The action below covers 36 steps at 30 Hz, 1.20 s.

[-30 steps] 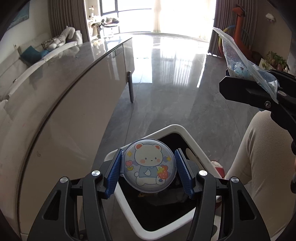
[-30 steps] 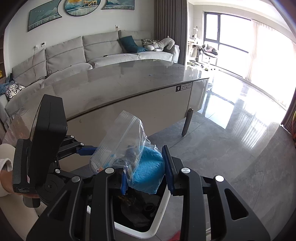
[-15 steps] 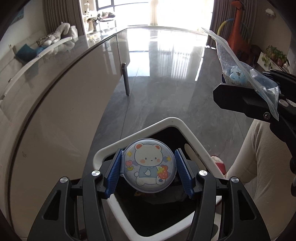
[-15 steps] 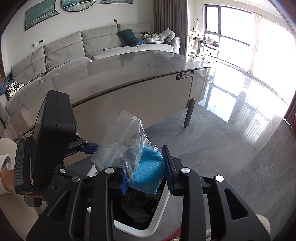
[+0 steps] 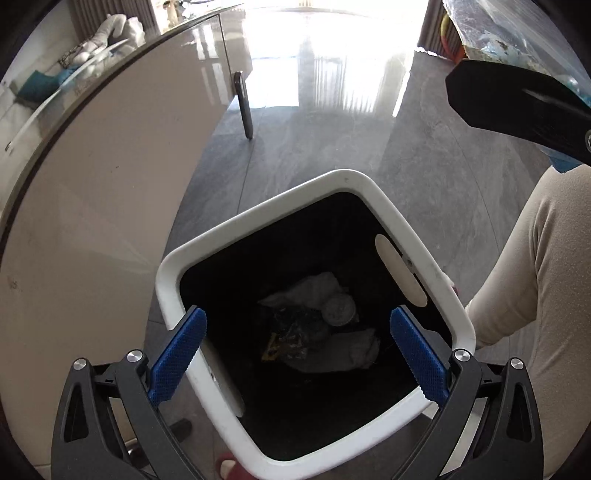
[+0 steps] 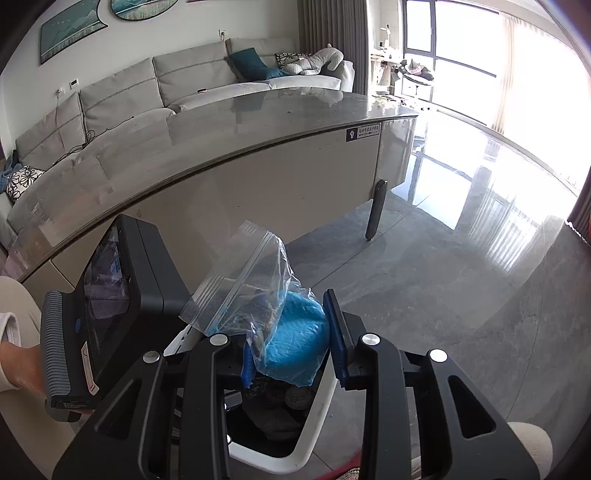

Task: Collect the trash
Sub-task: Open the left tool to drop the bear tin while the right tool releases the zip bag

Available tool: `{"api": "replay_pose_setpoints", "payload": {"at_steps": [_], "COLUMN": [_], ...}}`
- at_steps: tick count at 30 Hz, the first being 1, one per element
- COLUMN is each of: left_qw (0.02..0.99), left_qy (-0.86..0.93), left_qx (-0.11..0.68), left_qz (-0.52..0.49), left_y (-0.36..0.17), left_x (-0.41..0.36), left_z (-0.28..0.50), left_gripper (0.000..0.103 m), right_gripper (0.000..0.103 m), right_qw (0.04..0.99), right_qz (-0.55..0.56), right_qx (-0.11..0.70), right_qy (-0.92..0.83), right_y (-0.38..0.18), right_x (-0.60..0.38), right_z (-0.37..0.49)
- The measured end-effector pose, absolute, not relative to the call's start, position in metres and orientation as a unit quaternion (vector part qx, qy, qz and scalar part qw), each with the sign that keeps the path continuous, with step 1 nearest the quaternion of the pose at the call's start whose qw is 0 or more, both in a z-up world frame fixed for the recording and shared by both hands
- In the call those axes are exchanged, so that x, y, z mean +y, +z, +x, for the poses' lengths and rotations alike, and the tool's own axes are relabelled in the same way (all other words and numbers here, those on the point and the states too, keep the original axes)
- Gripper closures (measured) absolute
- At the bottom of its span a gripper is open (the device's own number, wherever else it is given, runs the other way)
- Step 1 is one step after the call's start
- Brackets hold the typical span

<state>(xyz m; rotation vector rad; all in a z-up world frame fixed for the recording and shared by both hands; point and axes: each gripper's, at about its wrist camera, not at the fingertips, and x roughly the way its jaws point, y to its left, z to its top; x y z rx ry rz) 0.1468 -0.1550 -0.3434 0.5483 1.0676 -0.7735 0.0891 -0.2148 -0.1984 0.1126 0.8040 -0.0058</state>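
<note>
A white-rimmed bin (image 5: 388,206) with a black inside stands on the floor beside the table. My left gripper (image 5: 295,317) hangs right over its mouth, pointing steeply down; its jaws are opening wide and nothing is between the blue pads (image 5: 177,354). At the bottom of the bin lie a round pale disc (image 5: 338,311), crumpled white paper (image 5: 317,284) and a dark wrapper (image 5: 291,332). My right gripper (image 6: 291,332) is shut on a clear zip bag (image 6: 251,280) holding a blue lump (image 6: 299,339), above the bin's rim (image 6: 317,417). The bag (image 5: 491,29) also shows at the top right of the left wrist view.
A long table with a beige side and a dark leg (image 5: 245,107) runs along the left of the bin. A person's leg in beige trousers (image 5: 535,295) stands right of the bin, a red slipper (image 5: 229,465) near it. A grey sofa (image 6: 184,81) lies beyond the table.
The left jaws have spread wide and the round bear-printed disc has left them; a round disc now lies in the bin. The left gripper has sunk and tipped down. The right still grips the bag.
</note>
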Motion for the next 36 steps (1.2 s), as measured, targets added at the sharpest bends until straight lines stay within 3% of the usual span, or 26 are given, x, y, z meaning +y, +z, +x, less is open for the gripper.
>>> {"api": "replay_pose_setpoints", "payload": {"at_steps": [14, 26, 28, 29, 30, 36], "left_qw": [0.824, 0.839, 0.841, 0.843, 0.844, 0.845], "left_qy": [-0.287, -0.242, -0.24, -0.233, -0.231, -0.232], "left_qx": [0.454, 0.459, 0.457, 0.455, 0.454, 0.46], "left_qz": [0.18, 0.165, 0.164, 0.167, 0.166, 0.145], "left_y": [-0.306, -0.302, -0.302, -0.301, -0.301, -0.3], "left_x": [-0.105, -0.077, -0.076, -0.075, -0.073, -0.065], "left_z": [0.176, 0.187, 0.187, 0.187, 0.189, 0.192], "left_gripper": [0.005, 0.005, 0.005, 0.005, 0.005, 0.005], "right_gripper": [0.07, 0.069, 0.058, 0.039, 0.004, 0.005], "right_qw": [0.915, 0.899, 0.895, 0.889, 0.881, 0.872], "right_qz": [0.051, 0.043, 0.041, 0.036, 0.026, 0.009], "right_qx": [0.4, 0.435, 0.442, 0.456, 0.472, 0.49], "right_qy": [0.016, 0.033, 0.042, 0.039, 0.03, 0.019], "right_y": [-0.206, -0.246, -0.252, -0.257, -0.264, -0.284], "right_x": [-0.209, -0.192, -0.187, -0.186, -0.185, -0.182], "right_z": [0.1, 0.118, 0.121, 0.125, 0.131, 0.139]}}
